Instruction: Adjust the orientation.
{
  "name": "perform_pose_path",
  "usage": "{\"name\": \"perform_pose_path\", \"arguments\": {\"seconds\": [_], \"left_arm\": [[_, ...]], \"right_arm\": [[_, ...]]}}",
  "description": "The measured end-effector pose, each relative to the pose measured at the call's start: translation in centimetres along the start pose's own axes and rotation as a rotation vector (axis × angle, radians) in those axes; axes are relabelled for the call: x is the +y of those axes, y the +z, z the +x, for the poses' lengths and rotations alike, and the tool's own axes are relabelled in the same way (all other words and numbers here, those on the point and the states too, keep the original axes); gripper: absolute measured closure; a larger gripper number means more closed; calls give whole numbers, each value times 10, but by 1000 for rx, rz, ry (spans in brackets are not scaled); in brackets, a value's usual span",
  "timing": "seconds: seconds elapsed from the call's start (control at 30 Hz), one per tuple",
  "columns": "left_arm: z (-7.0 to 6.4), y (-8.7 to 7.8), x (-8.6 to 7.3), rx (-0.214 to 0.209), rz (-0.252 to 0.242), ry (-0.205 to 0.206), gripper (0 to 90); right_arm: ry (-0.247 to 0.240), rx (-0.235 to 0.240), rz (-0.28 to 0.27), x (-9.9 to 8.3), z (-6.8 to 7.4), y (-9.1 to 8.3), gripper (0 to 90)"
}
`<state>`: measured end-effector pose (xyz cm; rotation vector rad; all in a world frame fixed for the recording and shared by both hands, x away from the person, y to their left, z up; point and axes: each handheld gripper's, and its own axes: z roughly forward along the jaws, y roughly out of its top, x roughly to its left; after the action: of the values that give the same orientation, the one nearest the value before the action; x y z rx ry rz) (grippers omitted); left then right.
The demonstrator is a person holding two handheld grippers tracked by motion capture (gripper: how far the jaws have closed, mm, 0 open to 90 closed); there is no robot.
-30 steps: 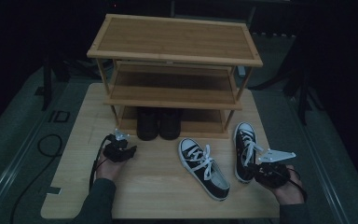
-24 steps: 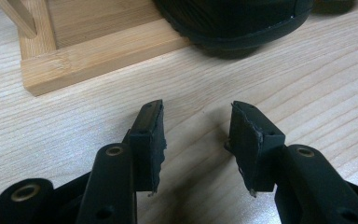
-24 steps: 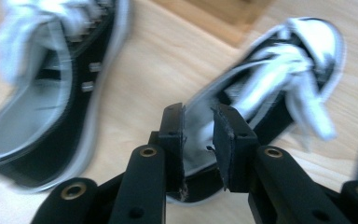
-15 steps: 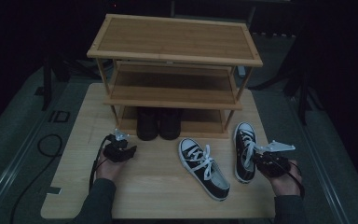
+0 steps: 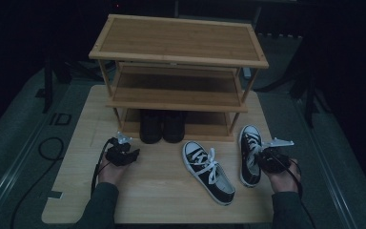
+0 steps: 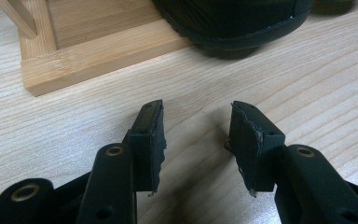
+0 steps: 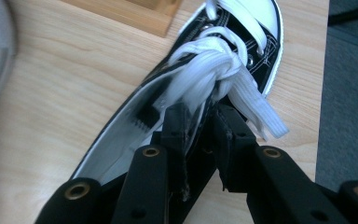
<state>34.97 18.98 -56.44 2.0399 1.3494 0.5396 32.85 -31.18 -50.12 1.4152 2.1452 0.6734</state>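
Right gripper [image 5: 263, 153]: nearest me, at the rack's front right corner, down on the right sneaker [image 5: 249, 153]. In the right gripper view the jaws are nearly closed on the shoe's tongue and laces [image 7: 223, 70], pinching them rather than the sole or wall.

Left gripper [image 5: 124, 153]: in front of the rack's left leg, low over the table [image 5: 157, 200], jaws parted and holding nothing; bare wood shows between them in the left gripper view.

Middle sneaker [image 5: 208, 171]: lying loose in front of the rack, toe turned toward it, just beside the held shoe but apart from it.

Black shoes [image 5: 161, 125]: a pair tucked on the rack's bottom shelf, toes out.

Rack [image 5: 178, 62]: three bamboo shelves at the back of the table, the upper two bare.

Risk: I'd say the grip is thin. Lifted by laces and tongue, the sneaker could swing toe-down, slip free, or clip the shelf edge.

Second risk: a swinging heel might knock the middle sneaker.
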Motion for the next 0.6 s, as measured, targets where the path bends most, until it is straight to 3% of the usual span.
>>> {"name": "perform_pose_path", "arguments": {"seconds": [0.13,0.23,0.6], "left_arm": [[0,0,0,-1,1,2,556],[0,0,0,-2,0,0,556],[0,0,0,0,0,-2,556]], "right_arm": [[27,-28,16,5,0,13,737],[21,-34,28,7,-1,20,783],[38,-40,13,2,-3,12,847]]}}
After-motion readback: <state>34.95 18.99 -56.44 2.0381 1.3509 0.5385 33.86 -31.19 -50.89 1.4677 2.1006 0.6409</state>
